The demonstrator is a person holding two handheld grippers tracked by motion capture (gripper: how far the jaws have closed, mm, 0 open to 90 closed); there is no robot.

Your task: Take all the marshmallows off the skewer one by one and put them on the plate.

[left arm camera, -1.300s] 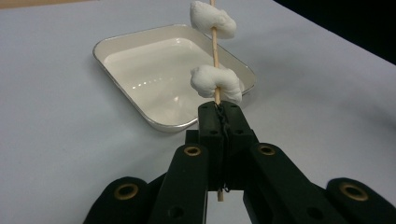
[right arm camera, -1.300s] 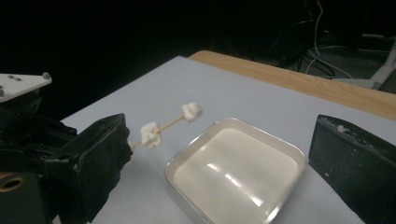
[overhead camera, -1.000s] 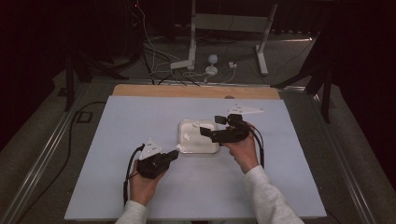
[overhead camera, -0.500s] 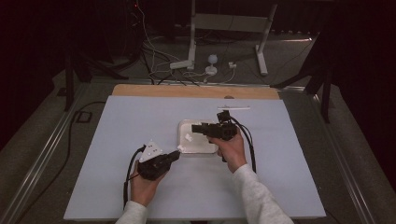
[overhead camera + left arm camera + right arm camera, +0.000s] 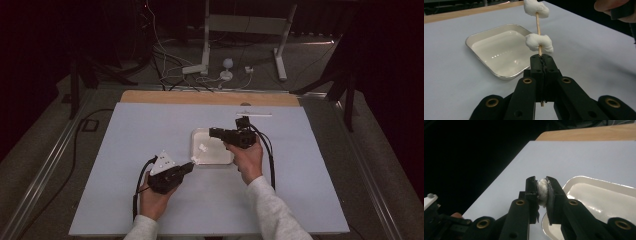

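The left gripper [image 5: 541, 60] clamps a thin wooden skewer [image 5: 538, 23] carrying two white marshmallows [image 5: 539, 43], just beside the shallow white square tray [image 5: 481, 37]. The right gripper [image 5: 541, 182], its jaws just closing, squeezes another white marshmallow piece [image 5: 542, 190] above the tray's edge.

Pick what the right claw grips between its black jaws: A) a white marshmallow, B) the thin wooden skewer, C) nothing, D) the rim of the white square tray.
A: in the right gripper view, the right claw squeezes a white marshmallow flat between its pads, above the white square tray.
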